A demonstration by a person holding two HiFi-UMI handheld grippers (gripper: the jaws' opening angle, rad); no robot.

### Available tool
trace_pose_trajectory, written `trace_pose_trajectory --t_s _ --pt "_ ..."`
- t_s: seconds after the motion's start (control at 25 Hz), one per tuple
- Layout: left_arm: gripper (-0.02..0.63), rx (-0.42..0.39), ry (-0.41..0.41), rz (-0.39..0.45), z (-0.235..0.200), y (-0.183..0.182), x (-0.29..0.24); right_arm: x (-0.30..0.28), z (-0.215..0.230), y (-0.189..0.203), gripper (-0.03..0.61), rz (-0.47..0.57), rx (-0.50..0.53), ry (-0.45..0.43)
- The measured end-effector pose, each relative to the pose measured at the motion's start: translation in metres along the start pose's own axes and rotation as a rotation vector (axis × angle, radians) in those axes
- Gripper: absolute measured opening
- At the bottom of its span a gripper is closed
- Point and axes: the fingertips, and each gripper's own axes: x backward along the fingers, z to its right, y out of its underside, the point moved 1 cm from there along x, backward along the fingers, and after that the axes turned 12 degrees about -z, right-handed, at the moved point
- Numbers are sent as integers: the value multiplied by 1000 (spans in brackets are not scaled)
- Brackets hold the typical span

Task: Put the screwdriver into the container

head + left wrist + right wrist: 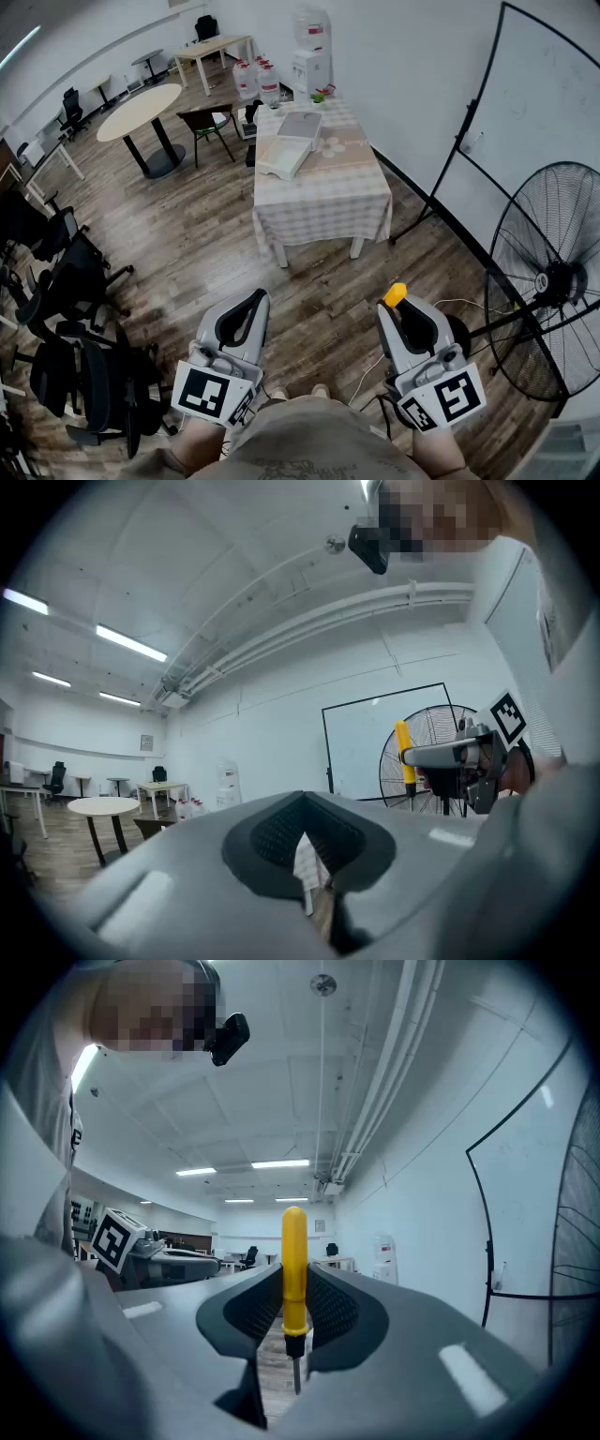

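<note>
The right gripper (396, 307) clamps its dark textured pads on the screwdriver (293, 1260), smooth yellow handle up and thin metal shaft down, probably so it can go tip-first into the container (284, 157). That pale, shallow box lies well apart on the checked-cloth table (323, 202). The left gripper (253, 305) has its jaws together on nothing, seemingly spare.

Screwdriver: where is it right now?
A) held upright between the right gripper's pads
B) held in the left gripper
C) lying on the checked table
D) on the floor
A: the right gripper view shows the yellow-handled screwdriver clamped in the right gripper, handle up and tip pointing down.
</note>
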Motion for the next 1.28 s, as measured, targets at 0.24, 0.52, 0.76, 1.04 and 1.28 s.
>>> trace_pose_trajectory --t_s 0.24,0.52,0.76,1.04,1.28 --pt "0 -2 8 -13 3 2 -8 1 9 2 104 13 -32 3" --pt "0 -5 20 -12 13 5 -16 6 16 16 104 -22 -22 12" --pt "0 -14 35 3 15 -5 -31 1 32 22 104 -38 -22 36" --pt "0 -10 59 -3 1 3 -60 -25 48 27 104 -53 -10 44" --pt "0 16 89 -17 -29 4 -104 -74 73 27 104 -77 -11 48"
